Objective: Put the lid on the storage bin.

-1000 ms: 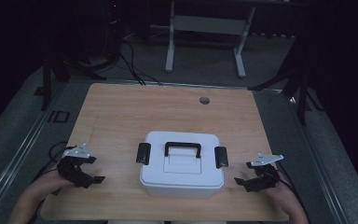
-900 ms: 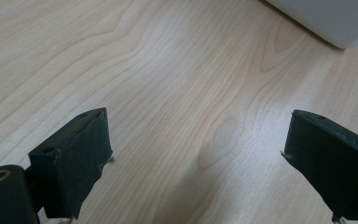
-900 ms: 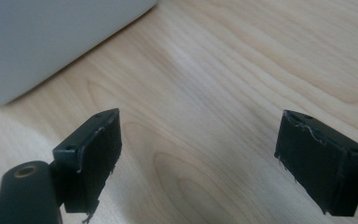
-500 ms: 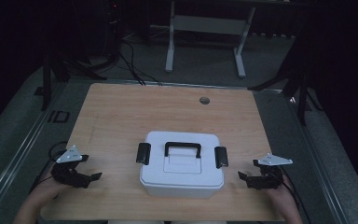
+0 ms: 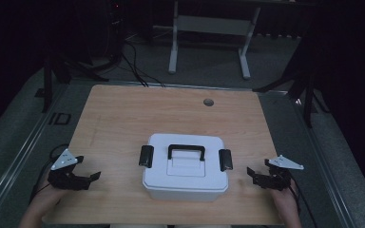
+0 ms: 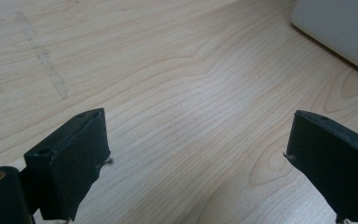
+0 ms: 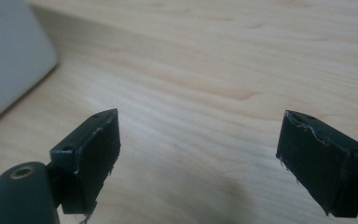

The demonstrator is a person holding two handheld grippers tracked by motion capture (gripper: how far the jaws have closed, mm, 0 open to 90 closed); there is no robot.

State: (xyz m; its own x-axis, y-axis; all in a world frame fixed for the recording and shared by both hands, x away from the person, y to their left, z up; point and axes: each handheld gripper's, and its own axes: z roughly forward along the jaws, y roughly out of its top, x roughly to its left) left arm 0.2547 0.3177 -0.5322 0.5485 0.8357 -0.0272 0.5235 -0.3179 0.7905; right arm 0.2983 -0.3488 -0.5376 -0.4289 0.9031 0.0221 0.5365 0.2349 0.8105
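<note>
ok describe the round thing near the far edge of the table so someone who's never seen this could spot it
Start at the wooden table and find the white box with the black handle near its front edge. Look past the box toward the far edge: the small grey round plug sits flush in the wood, slightly right of centre. It is the one dark circle on the bare tabletop.

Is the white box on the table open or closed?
Closed. The lid sits flat on the white box, its black handle folded down, and both black side latches lie against the sides.
</note>
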